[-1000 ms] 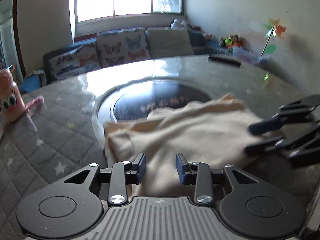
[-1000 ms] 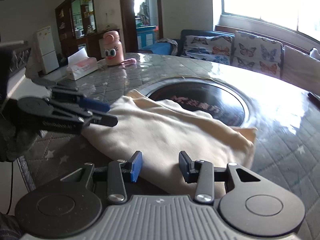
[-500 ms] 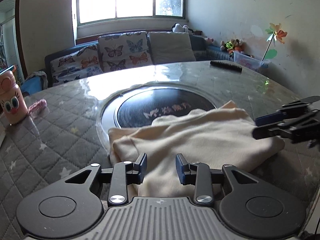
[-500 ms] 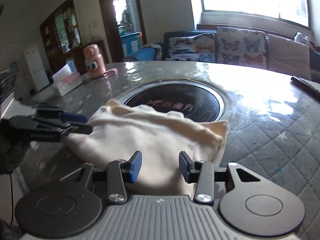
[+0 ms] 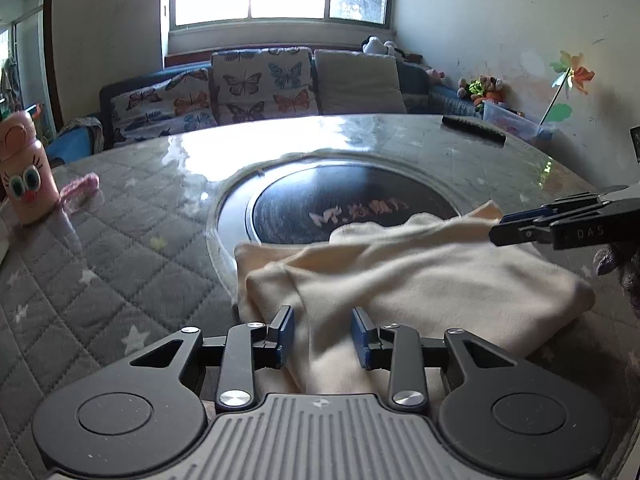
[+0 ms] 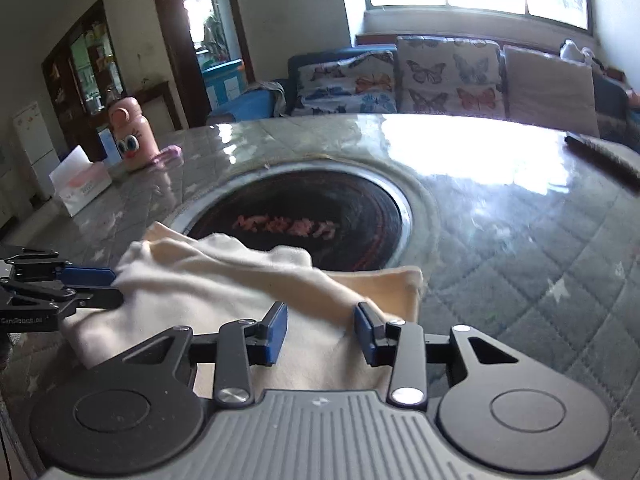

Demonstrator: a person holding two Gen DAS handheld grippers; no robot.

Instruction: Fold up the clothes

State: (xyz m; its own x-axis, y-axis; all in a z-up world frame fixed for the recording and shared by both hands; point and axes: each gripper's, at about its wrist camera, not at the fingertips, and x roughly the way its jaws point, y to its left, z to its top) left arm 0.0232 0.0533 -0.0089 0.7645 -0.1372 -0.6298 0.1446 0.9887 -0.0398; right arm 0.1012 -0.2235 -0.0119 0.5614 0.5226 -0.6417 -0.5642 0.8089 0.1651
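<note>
The folded garment (image 5: 420,280) is lying on the surface (image 5: 120,280), overlapping the round inset (image 5: 352,208). The bottle (image 5: 24,176) is standing far left; the sofa (image 5: 260,84) is sitting behind.

left wrist: close, angled down, faces window | right wrist: close, faces doorway | shared: cream garment (image 5: 420,280), table (image 5: 120,240)

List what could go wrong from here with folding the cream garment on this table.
1. The cream garment lies partly over the dark round inset; dragging it could catch its far edge on the inset's raised rim.
2. The right gripper is closing with cloth between its jaws; it may pinch only the top layer, so the fold could open when lifted.
3. The left gripper stands open over the near edge beside bunched folds, and could trap a wrinkle.
</note>
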